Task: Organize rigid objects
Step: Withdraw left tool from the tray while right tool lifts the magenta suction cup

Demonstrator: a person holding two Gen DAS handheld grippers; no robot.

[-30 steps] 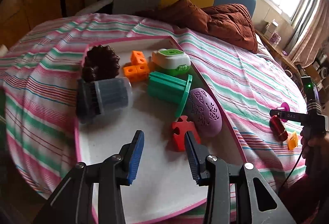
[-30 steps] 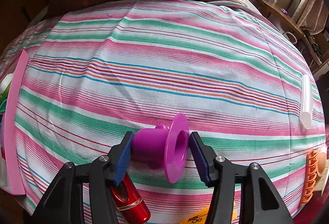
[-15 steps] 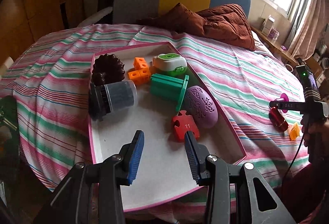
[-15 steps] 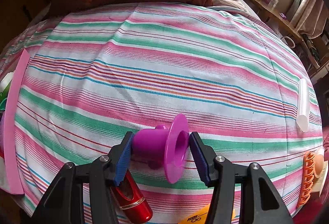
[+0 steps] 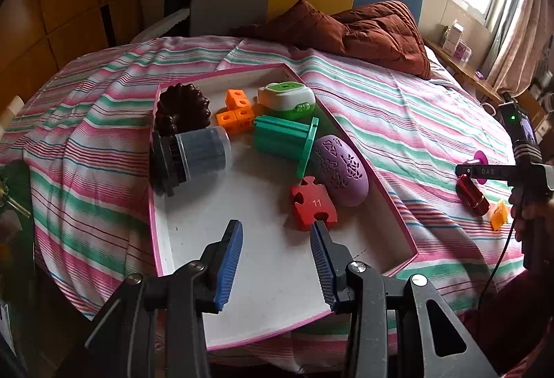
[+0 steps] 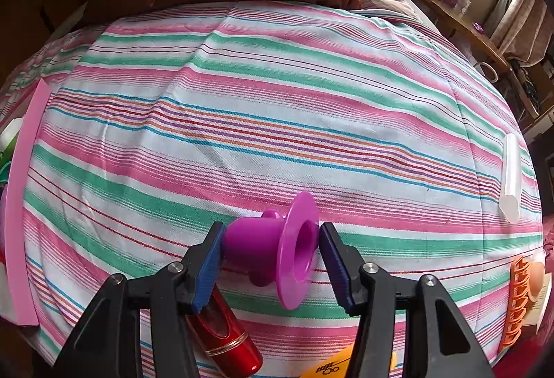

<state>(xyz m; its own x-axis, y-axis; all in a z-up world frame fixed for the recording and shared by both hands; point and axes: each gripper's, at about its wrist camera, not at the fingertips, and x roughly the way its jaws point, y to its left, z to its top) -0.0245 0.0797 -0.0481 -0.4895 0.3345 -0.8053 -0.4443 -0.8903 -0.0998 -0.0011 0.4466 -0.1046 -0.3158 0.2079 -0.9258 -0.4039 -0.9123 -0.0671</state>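
Observation:
My right gripper [image 6: 268, 265] is shut on a purple flanged funnel-shaped piece [image 6: 277, 248] and holds it just above the striped bedspread; the piece also shows in the left wrist view [image 5: 480, 160]. A red cylinder [image 6: 225, 338] and an orange piece [image 6: 332, 369] lie under it. My left gripper [image 5: 277, 265] is open and empty over the near part of the white, pink-rimmed tray [image 5: 242, 274]. The tray holds a red puzzle piece [image 5: 311, 203], a purple oval [image 5: 341, 170], a green spool [image 5: 287, 140], orange cubes [image 5: 235, 116], a green-white case [image 5: 287, 99], a clear jar [image 5: 194, 158] and a brown mould [image 5: 181, 109].
A brown quilt [image 5: 346, 28] lies at the head of the bed. A white tube [image 6: 511, 175] and an orange comb-like piece [image 6: 517, 301] lie at the right edge of the bed. The tray's pink rim [image 6: 20, 204] shows at the left of the right wrist view.
My left gripper has drawn back from the tray, so more of the tray and bed shows. My right gripper has stayed shut on the purple piece and hardly moved.

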